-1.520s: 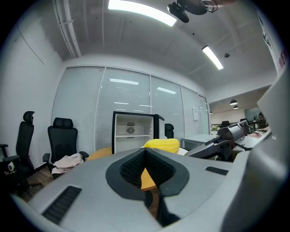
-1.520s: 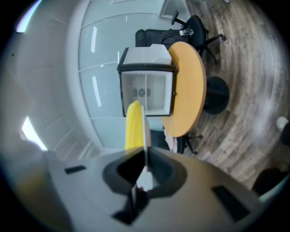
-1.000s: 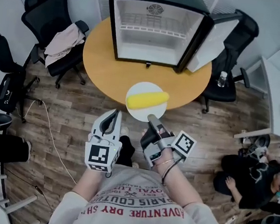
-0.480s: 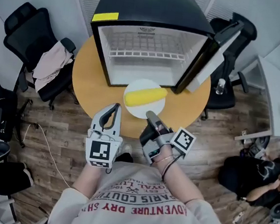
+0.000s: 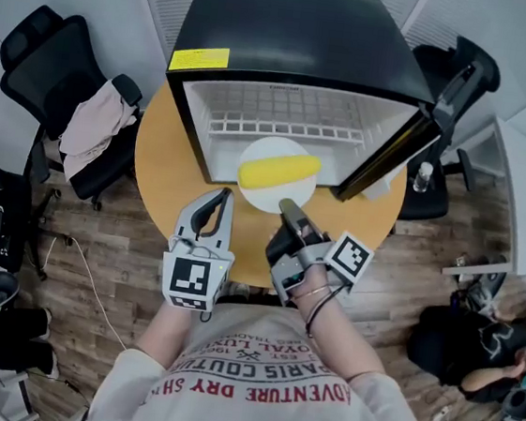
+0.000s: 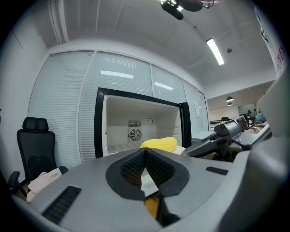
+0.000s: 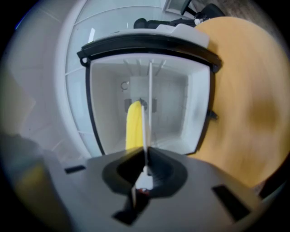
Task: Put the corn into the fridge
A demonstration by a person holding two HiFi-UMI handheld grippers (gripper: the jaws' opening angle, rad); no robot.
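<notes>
Nearest first: the left gripper [image 5: 217, 198] was seen with its jaws closed tip to tip and nothing pinched between them, and that was backed up by its own view. Just beside it, the right gripper [image 5: 288, 206] was clamped on the near rim of a round white plate [image 5: 268, 151]. In the head view the plate was shown as a full disc. In the right gripper view it was reduced to a thin edge-on line, with the smooth yellow corn [image 5: 279, 171] lying to one side of it.

The plate and corn were held at the mouth of the open fridge [image 5: 302, 30], over the round wooden table [image 5: 165, 180]. Whether the sill had been passed couldn't be told. Kernels couldn't be made out either. A wire shelf [image 5: 282, 127] was caught from above. The small round fan [image 6: 134, 134] on the back wall was only shown in the left gripper view. The door [image 5: 397, 154] was seen edge-on at the right.
</notes>
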